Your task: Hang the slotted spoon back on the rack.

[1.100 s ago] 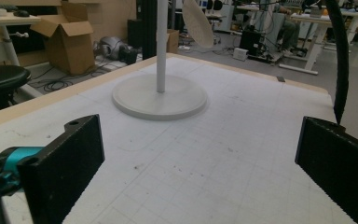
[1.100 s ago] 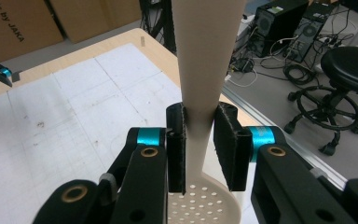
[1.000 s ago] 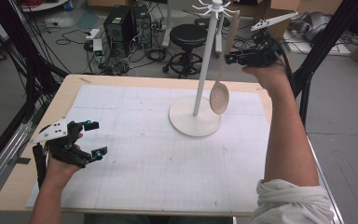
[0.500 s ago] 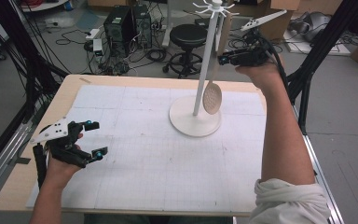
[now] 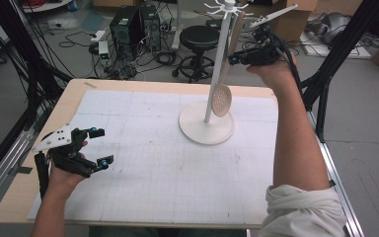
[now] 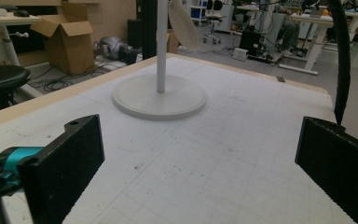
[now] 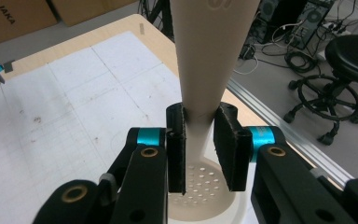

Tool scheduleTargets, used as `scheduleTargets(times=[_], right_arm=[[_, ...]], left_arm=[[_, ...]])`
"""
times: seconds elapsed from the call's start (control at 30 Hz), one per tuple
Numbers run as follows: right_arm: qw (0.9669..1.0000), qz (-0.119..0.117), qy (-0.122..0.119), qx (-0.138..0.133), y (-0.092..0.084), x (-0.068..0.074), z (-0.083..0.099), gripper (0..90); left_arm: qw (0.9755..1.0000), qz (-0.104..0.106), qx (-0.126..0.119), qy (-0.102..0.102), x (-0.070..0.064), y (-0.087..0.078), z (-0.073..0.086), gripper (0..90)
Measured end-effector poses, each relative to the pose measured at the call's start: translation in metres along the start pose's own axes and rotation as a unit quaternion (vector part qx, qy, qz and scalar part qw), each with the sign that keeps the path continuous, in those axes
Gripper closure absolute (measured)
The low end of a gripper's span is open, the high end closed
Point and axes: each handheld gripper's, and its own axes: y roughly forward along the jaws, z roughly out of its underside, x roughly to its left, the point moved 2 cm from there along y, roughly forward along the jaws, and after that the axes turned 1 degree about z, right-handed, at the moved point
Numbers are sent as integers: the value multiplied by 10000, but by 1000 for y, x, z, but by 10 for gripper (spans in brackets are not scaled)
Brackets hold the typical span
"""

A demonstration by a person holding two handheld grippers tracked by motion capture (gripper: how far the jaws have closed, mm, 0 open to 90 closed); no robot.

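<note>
A beige slotted spoon (image 5: 221, 100) hangs beside the pole of a white utensil stand (image 5: 212, 94) at the table's far right. My right gripper (image 5: 234, 59) is shut on the spoon's handle (image 7: 212, 51) high up near the stand's hooks. In the right gripper view both pads press the handle's narrow neck, and the perforated bowl (image 7: 200, 186) hangs below my right gripper (image 7: 200, 149). At the table's near left edge my left gripper (image 5: 101, 145) rests open and holds nothing. In the left gripper view, the stand's base (image 6: 159, 98) lies ahead of my left gripper (image 6: 200, 168).
A white gridded mat (image 5: 143, 163) covers the wooden table (image 5: 74, 98). The stand's round base (image 5: 206, 129) sits at the mat's far right. Beyond the table's far edge stand a black stool (image 5: 200, 37), computer towers (image 5: 128, 22), cables and cardboard boxes.
My right gripper has carried the spoon to the left, closer to the stand's pole and hooks. The spoon's bowl has swung in against the pole. The left gripper has kept still.
</note>
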Motion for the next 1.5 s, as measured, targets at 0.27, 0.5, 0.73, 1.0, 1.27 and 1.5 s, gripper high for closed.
scheduleTargets(times=[0.27,0.5,0.73,1.0,1.27,1.5], right_arm=[[9998,75,188,-20,5,-3,5,719],[9991,195,198,-325,-7,-1,10,541],[9984,167,148,-527,-18,5,20,487],[9956,81,48,-930,-30,18,46,428],[9888,-16,-15,-1494,-41,37,89,371],[9852,-61,41,-1715,-38,56,131,357]], left_arm=[[10000,-14,-2,6,0,-1,0,17],[10000,4,14,-5,0,1,0,17],[10000,-3,0,7,-1,0,0,17],[10000,12,13,1,-1,1,0,17],[10000,-1,9,-9,-1,0,0,17],[10000,59,-13,-19,-2,3,1,17]])
